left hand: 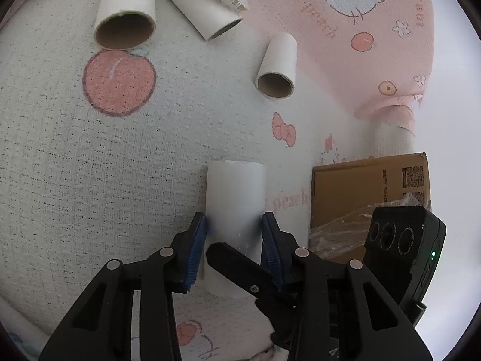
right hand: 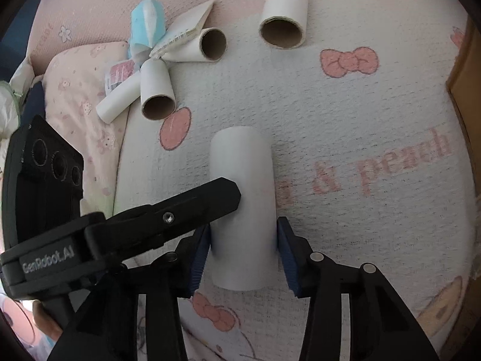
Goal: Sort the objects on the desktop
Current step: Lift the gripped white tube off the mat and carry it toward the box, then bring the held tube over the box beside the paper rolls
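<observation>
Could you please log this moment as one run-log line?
left gripper: shut on white tube | right gripper: shut on same tube | cardboard box: right

Each gripper [left hand: 234, 231] [right hand: 243, 240] is matte black plastic with ribbed blue pads [left hand: 197, 249], silver rivets and white "GenRobot.AI" lettering.

"GenRobot.AI" stands in pale letters on the left gripper's body [right hand: 48, 260]. The blanket [right hand: 345, 126] reads "& peach" in pink. The cardboard box [left hand: 354, 192] carries unreadable QR codes.
</observation>
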Available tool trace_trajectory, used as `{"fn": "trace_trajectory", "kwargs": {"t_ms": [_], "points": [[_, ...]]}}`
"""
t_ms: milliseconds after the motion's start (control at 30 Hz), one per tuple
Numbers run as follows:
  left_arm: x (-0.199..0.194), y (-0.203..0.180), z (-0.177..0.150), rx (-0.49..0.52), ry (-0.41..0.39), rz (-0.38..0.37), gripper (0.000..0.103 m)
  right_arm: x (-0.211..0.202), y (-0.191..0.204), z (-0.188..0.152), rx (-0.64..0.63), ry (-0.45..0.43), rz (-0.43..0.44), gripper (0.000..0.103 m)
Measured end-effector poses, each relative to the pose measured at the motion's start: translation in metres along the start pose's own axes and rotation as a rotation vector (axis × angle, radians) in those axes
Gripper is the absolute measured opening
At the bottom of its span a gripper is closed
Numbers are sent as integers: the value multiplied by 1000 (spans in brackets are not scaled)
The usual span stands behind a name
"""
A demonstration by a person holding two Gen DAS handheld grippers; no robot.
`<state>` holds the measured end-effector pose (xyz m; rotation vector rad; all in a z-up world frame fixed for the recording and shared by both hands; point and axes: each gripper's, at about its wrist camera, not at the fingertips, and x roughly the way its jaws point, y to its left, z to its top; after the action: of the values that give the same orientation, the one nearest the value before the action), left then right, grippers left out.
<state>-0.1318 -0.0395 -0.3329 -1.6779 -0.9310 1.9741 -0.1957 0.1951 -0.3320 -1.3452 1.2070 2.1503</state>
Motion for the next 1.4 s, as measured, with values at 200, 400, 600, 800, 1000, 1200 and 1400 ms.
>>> {"fn": "trace_trajectory", "kwargs": {"t_ms": [200,400,600,800,1000,1200,1400], "points": [[-9,-10,-4,20,-32,22,41,-1,7,-1,-14,-19,2,41],[-36,-39,-12,112,-90,32,41,-29,27,-7,-59,-86,-11,41],[-72,-80,-22,210,-161,27,41,-76,48,-13,-99,-194,-11,41],[-105,-126,-32,285,-217,2,41,-120,70,-18,-149,-290,-38,41],[-128,-170,-40,372,-285,-6,41,-170,75,-16,-190,-369,-47,41],[-142,-210,-41,420,-298,-30,41,-212,76,-9,-205,-434,-46,41],[-141,-277,-44,557,-290,-36,41,-264,61,5,-191,-512,-42,41]]}}
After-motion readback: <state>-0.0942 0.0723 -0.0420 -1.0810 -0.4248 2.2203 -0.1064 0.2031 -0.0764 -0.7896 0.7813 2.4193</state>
